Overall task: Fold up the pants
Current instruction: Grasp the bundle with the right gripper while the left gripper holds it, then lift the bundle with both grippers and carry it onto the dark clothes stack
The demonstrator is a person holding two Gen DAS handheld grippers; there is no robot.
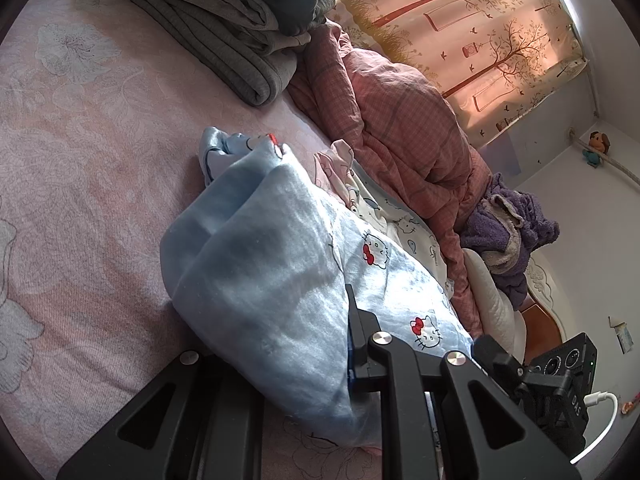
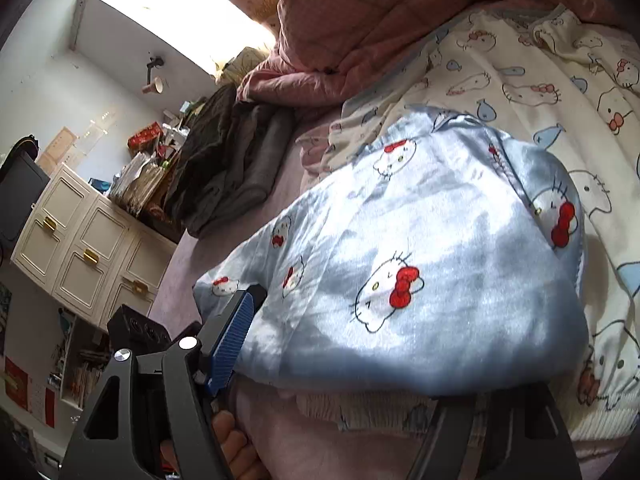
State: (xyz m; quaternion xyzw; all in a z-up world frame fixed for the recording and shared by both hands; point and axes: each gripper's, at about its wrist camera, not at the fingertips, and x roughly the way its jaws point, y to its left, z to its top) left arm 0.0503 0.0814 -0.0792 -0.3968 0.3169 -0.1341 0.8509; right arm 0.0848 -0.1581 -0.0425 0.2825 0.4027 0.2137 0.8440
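Observation:
The light blue pants [image 1: 260, 264] with a cat-and-red-bow print are bunched and doubled over on the pink bed sheet [image 1: 80, 160]. In the left wrist view my left gripper [image 1: 280, 360] has the cloth draped between its two black fingers; the cloth hides the left fingertip, so I cannot tell if it grips. In the right wrist view the pants [image 2: 400, 248] lie over my right gripper [image 2: 360, 360]. Its blue-padded left finger [image 2: 232, 340] stands beside the fabric and the right finger is under the cloth. The jaws look wide apart.
Folded grey clothes [image 1: 224, 28] lie at the far end of the bed. A pink checked quilt [image 1: 400, 140] and a cream printed garment [image 2: 520, 72] lie beside the pants. A purple fleece [image 1: 512, 220] is by the headboard. White cabinets [image 2: 80, 248] stand beside the bed.

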